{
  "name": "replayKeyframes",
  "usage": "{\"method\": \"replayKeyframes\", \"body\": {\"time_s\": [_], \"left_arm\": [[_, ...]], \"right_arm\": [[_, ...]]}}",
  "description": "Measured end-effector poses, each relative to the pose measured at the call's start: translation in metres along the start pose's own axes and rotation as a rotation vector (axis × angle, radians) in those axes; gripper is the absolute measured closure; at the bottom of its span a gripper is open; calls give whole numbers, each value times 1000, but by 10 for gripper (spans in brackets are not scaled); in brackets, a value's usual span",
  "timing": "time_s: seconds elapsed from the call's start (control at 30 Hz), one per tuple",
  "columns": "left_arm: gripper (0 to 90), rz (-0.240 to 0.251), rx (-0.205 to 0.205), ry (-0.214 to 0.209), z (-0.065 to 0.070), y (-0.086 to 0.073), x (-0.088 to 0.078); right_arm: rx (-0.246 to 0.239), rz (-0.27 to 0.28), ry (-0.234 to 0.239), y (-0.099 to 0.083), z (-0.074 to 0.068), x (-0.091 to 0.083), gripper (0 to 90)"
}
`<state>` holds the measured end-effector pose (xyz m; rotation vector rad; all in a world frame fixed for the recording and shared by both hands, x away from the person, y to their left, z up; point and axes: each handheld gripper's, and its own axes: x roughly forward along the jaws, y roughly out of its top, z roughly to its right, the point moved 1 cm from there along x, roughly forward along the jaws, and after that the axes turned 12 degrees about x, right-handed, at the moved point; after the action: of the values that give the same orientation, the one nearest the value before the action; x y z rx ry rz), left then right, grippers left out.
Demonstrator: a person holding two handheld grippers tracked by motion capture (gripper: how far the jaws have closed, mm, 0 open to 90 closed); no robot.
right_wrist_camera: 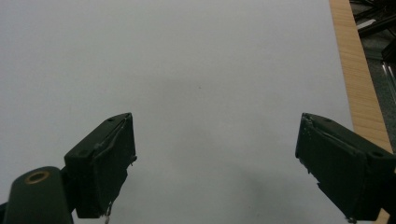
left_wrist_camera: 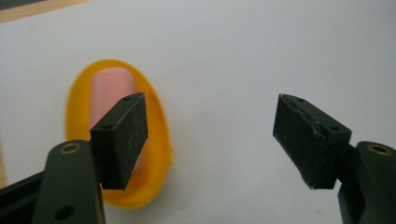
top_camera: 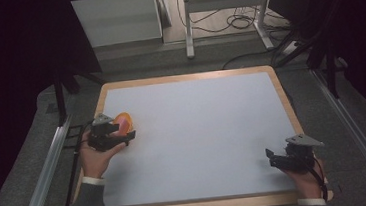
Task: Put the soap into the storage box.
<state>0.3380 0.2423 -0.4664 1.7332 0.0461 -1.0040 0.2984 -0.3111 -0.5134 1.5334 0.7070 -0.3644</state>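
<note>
The left gripper (left_wrist_camera: 210, 135) is hovering with its 2 black jaws spread wide, gripping nothing; the small orange oval plastic dish (left_wrist_camera: 116, 135) with something pink inside is lying on the white table mat (left_wrist_camera: 261, 56) beside its left jaw, not between them. A clean grasp would likely need re-centring first. The right gripper (right_wrist_camera: 215, 163) is waiting released over bare mat. The pink contents are blurring beyond recognition.

Dim room w/ grey floor (top_camera: 227, 54), white cabinet (top_camera: 116, 18), metal frame legs (top_camera: 188, 27), cables (top_camera: 239, 20).
</note>
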Motion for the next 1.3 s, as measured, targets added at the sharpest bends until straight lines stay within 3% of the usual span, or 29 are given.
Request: {"method": "replayKeyframes", "body": {"time_s": [0.23, 0.57, 0.73, 0.9, 1.3], "left_arm": [[266, 38, 35, -77, 32, -8, 4], [235, 24, 12, -139, 55, -27, 18], [230, 32, -20, -157, 61, -37, 18], [225, 30, -17, -160, 66, -41, 17], [227, 45, -37, -156, 64, -46, 14]], "right_arm": [[-2, 0, 0, 0, -1, 0, 117], [-4, -2, 4, 0, -2, 0, 117], [-5, -3, 3, 0, -2, 0, 117], [-7, 3, 6, 1, -3, 0, 117], [-6, 14, 1, 2, -2, -4, 117]]}}
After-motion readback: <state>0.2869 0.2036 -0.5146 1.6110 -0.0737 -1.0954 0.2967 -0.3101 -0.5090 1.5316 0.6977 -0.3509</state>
